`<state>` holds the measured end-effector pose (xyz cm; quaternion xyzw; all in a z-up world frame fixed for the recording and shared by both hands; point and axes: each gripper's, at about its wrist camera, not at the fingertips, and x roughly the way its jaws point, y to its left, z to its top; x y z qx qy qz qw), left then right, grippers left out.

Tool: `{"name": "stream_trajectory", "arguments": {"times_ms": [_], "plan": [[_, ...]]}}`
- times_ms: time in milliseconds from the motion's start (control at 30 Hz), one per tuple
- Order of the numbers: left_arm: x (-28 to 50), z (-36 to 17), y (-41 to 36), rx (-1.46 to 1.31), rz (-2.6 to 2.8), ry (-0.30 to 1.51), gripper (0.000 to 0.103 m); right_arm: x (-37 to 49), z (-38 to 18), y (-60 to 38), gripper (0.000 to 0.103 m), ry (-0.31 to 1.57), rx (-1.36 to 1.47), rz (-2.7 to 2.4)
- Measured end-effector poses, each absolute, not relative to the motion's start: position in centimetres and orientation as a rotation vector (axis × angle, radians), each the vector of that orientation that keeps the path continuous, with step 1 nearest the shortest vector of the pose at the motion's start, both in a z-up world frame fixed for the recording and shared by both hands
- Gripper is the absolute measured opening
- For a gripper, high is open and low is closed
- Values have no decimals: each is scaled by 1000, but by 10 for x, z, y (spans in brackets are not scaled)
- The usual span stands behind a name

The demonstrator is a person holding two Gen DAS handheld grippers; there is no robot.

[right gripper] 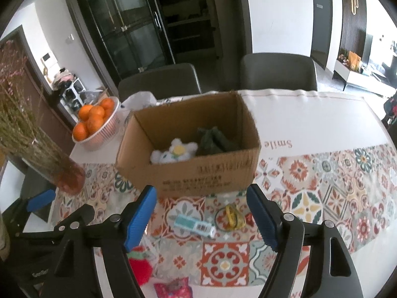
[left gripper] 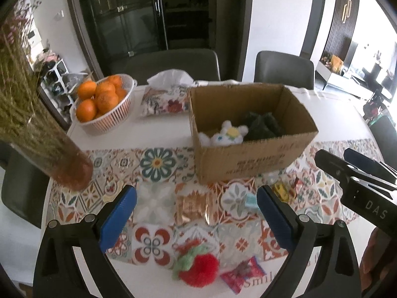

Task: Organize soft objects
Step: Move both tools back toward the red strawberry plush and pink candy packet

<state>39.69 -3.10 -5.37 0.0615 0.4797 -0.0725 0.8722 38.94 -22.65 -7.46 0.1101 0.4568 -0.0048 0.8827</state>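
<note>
On patterned tablecloth [left gripper: 158, 164], open brown cardboard box [left gripper: 248, 159] sitting as landmark. Inside box: white plush flower toy [left gripper: 228, 134] lying beside dark green soft item [left gripper: 260, 124]. Near side of box, toward camera: red knitted strawberry with green leaves [left gripper: 196, 265] lying on cloth, red snack packet [left gripper: 239, 274] just beside it. Left gripper [left gripper: 196, 211] hovering over cloth, jaws spread apart, gripping nothing. Right gripper [right gripper: 201, 216] facing box, jaws likewise apart, gripping nothing. Left of box: white basket of oranges [left gripper: 104, 109].
</note>
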Motion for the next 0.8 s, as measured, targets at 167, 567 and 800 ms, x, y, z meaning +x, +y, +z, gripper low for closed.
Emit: {"name": "stream_trajectory", "arguments": {"times_ms": [167,567,800], "plan": [[381,-63,-20,121,-151,1037,99,377,-84,-217,76,986,228,0],[352,-93,-3,111,-170,1133,99,347,-115,-204,76,1084,272,-18],[341,-113,3,117,-186,1184,99,330,-141,-200,76,1164,317,-51]]}}
